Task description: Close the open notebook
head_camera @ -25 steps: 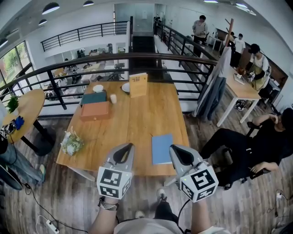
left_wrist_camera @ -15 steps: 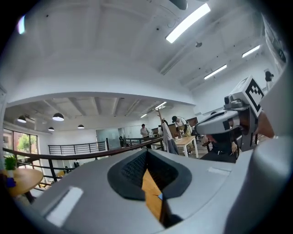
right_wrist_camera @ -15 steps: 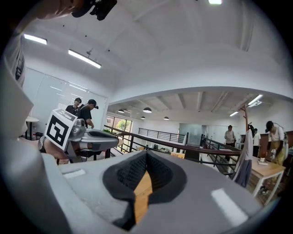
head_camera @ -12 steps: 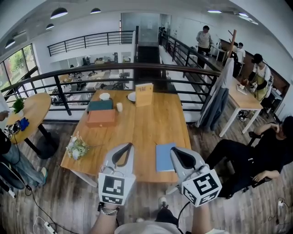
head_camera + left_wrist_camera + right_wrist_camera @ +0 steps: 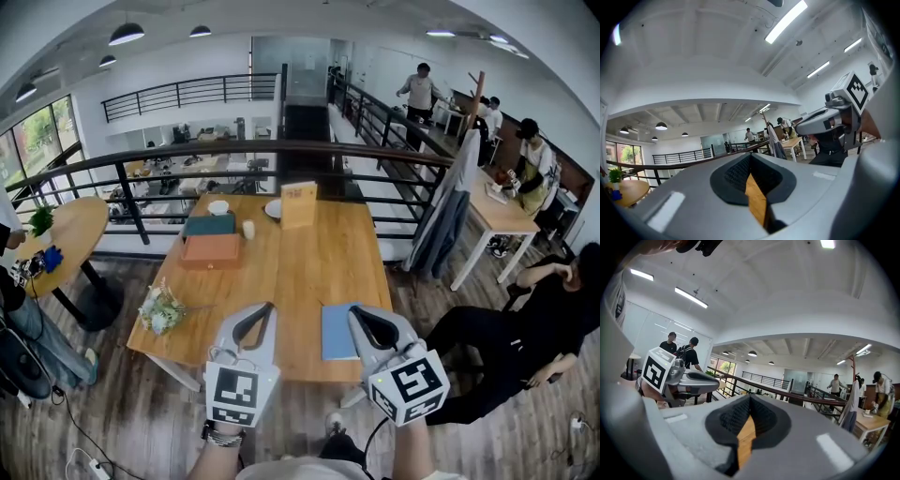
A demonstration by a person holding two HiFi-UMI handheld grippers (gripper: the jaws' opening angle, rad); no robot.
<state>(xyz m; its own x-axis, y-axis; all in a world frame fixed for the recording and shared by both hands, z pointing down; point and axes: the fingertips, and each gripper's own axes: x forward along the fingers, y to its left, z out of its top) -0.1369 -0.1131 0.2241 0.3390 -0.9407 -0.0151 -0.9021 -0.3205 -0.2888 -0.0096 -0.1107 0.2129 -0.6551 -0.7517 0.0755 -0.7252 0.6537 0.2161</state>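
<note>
Notebook (image 5: 337, 330) looks closed already — job seems done.
Your left gripper (image 5: 262, 311) and right gripper (image 5: 361, 316): fingers together, empty.

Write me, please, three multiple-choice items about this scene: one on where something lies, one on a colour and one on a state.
1. Where on the table does the blue notebook lie?
A) at the near edge, by the right gripper
B) at the far edge, by the railing
C) in the far left corner

2. What colour is the box lying just nearer than the teal box?
A) white
B) orange-brown
C) black

3. How do the jaws of the left gripper stand?
A) wide apart
B) shut on the notebook
C) shut, with nothing between them

Answers:
1 A: the head view shows it at the front edge, partly behind that gripper.
2 B: its top is orange-brown against the teal one behind it.
3 C: the left gripper view shows the jaws together, with only bare table beyond.
</note>
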